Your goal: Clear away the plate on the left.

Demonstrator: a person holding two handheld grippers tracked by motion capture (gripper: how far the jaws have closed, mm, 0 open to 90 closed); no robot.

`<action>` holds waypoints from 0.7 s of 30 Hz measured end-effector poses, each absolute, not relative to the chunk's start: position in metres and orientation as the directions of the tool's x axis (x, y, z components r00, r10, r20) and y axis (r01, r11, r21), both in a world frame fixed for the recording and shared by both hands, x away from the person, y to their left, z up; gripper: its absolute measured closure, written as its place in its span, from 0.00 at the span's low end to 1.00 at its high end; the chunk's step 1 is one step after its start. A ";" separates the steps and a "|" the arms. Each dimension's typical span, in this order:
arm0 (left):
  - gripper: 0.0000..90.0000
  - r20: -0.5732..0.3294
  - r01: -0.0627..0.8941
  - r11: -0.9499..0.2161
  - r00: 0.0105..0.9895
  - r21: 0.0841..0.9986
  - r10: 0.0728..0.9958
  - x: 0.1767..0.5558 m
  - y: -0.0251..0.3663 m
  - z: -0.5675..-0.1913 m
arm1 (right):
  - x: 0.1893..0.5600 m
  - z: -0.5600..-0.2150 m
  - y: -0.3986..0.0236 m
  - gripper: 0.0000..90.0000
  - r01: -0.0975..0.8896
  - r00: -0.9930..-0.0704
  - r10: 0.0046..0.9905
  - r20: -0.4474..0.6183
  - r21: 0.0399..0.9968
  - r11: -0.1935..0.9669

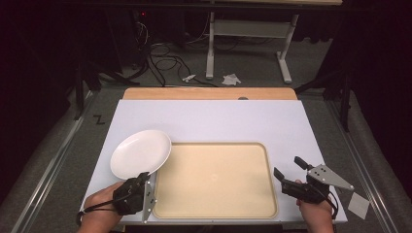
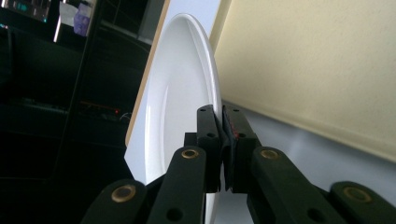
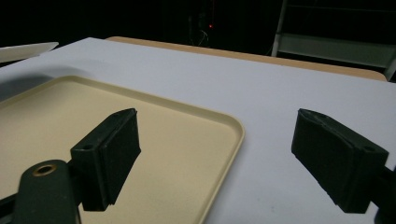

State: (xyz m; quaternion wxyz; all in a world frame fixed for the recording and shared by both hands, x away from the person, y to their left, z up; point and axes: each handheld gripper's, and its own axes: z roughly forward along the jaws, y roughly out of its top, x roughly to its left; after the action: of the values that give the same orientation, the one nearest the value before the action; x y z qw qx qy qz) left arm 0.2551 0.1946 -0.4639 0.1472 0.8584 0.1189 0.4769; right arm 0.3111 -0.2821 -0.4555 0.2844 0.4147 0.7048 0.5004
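- The left gripper [image 1: 145,180] has its jaws clamped on the near rim of the white plate [image 1: 141,153]. In the left gripper view the two pads [image 2: 208,135] meet across the thin rim, one on each face of it, which gives a firm pinch on a thing too flat to grasp any other way.
- The plate sits at the left of the white table [image 1: 209,119], its right edge just over the far left corner of the cream tray [image 1: 216,179]. It appears to be tilted, near rim held and far rim higher; whether any part rests on the table cannot be told.
- Judgement: the rim grip and the overlap with the tray suggest that the plate is being carried towards the bare tray bed.
- The left hand [image 1: 99,206] enters from the near left edge, with the gripper body rolled onto its side so that the jaws take the rim edge-on.
- The right gripper [image 1: 287,171] stands with jaws wide apart and nothing between them, near the right rim of the tray. In the right gripper view its pads [image 3: 109,151] frame the near right tray corner [image 3: 233,128].
- The right hand [image 1: 316,206] holds its gripper low and level, pointing far and slightly left, apparently waiting clear of the plate's path.
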 end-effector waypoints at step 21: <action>0.96 0.776 -0.047 -0.926 0.563 0.375 0.285 0.262 0.154 -0.462 | 0.310 -0.455 -0.283 0.18 0.294 -0.490 0.872 0.010 0.943 0.155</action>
State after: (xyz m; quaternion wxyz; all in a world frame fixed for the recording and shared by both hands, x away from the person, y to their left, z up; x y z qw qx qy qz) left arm 0.2620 0.1537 -0.4619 0.1796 0.8656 0.0689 0.4623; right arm 0.3105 -0.2831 -0.4547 0.2886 0.4146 0.7029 0.5007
